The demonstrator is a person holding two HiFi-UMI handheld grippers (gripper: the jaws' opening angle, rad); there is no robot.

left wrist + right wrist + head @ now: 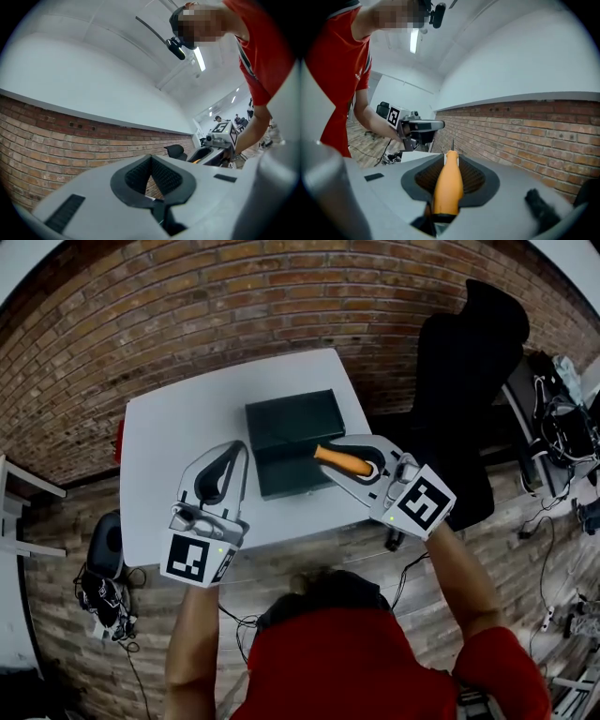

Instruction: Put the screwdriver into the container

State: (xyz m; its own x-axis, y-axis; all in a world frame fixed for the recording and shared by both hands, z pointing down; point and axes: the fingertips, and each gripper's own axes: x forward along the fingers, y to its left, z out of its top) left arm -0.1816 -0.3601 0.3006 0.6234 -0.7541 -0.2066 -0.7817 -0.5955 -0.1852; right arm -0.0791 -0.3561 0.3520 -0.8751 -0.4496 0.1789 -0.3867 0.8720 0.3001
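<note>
A dark, flat rectangular container (291, 442) lies in the middle of the white table (169, 427). My right gripper (361, 465) hovers at the container's right edge, shut on the orange handle of the screwdriver (342, 461), which points left over the box. Along that gripper's own jaws the handle (447, 185) fills the space between the pads, and the thin shaft sticks out past the right gripper's (451, 157) tips. My left gripper (220, 479) hangs over the table left of the container, jaws shut on nothing. In its own view the left gripper (151, 161) faces a brick wall.
A black office chair (464, 362) stands off the table's right corner. A dark bag (105, 545) and cables lie on the wooden floor at the left, with more cables (562, 427) at the right. A small red object (119, 442) sits at the table's left edge.
</note>
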